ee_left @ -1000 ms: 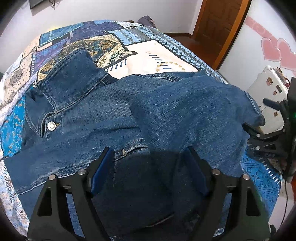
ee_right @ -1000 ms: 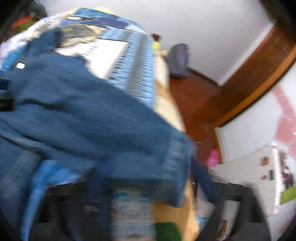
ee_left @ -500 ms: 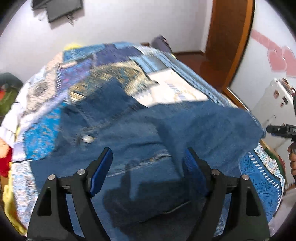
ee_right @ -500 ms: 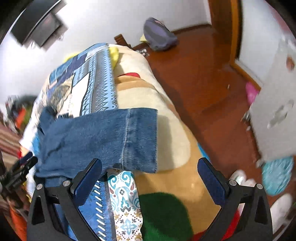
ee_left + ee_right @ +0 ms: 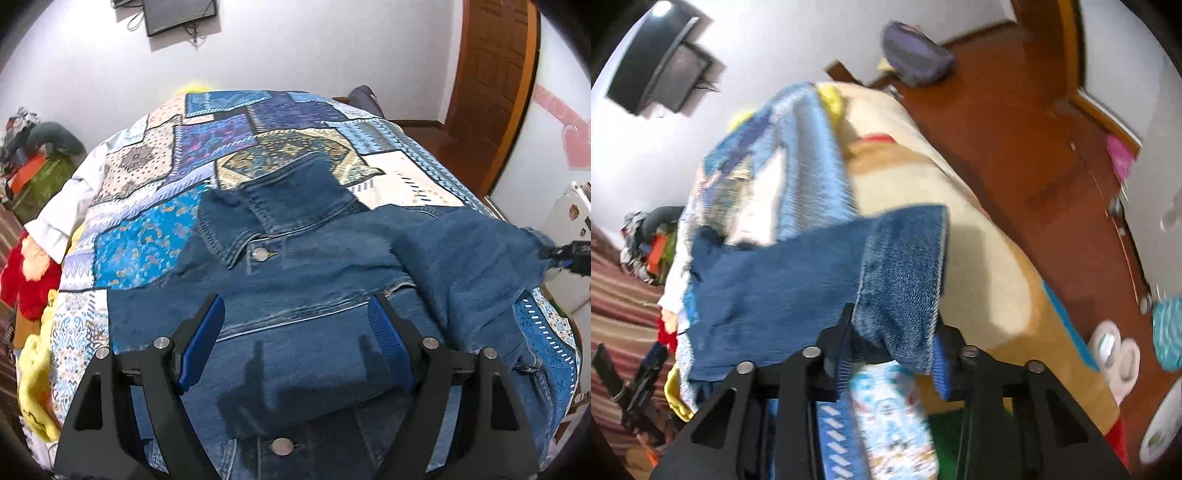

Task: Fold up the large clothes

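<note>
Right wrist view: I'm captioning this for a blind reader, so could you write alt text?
The right gripper has just closed on the cuff of a denim jacket sleeve, which hangs off the side of a bed with a patchwork cover. Beyond it lie a wooden floor and white slippers.

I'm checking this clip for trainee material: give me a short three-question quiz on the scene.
1. True or false: the left gripper holds the denim jacket.
2. What does the right gripper pinch? A) collar B) sleeve cuff C) patchwork bedspread
3. Fill in: a metal ___ sits just below the collar.

Key: 1 false, open above it; 2 B; 3 button.
</note>
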Demonstrator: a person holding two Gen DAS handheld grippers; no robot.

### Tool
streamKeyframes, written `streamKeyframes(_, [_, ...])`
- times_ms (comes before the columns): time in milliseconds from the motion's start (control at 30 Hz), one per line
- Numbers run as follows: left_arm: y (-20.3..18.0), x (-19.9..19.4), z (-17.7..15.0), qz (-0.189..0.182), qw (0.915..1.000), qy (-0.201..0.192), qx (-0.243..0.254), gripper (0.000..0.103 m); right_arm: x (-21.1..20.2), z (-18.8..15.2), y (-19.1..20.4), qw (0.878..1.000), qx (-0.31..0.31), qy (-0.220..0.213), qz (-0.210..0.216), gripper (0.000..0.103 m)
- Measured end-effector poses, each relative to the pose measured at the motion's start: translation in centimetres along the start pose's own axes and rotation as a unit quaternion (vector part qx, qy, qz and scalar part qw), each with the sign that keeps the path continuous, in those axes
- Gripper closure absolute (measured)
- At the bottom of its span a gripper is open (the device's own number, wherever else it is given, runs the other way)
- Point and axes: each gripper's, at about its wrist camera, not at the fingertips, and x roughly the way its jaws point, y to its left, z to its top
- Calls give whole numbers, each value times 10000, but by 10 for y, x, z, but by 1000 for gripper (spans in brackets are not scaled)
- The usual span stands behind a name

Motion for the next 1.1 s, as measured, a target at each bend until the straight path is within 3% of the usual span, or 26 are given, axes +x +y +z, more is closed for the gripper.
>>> streamKeyframes(133, [16,-6,-1,-1,9997,-109,-202,23,-38,9,39,9978,-467,-462,39,79])
streamKeyframes(267, [33,-17,0,69,9989,-292,-359,23,-77,20,91,9908,-798,-1022,374,79])
streamKeyframes(500, [75,-45,-11,315,9959,-623,-570,23,-104,27,213,9725,-1602,-1258,1130,79])
streamKeyframes(700, [120,-67,-30,555,9921,-762,-822,23,-83,4,332,9503,-2421,-935,1718,79])
streamKeyframes(833, [149,-78,-46,696,9888,-769,-1075,23,-33,-35,397,9399,-2782,-314,1954,80])
streamKeyframes(1100, [204,-90,-92,918,9802,-482,-1687,23,96,-122,428,9339,-3005,1048,1631,79])
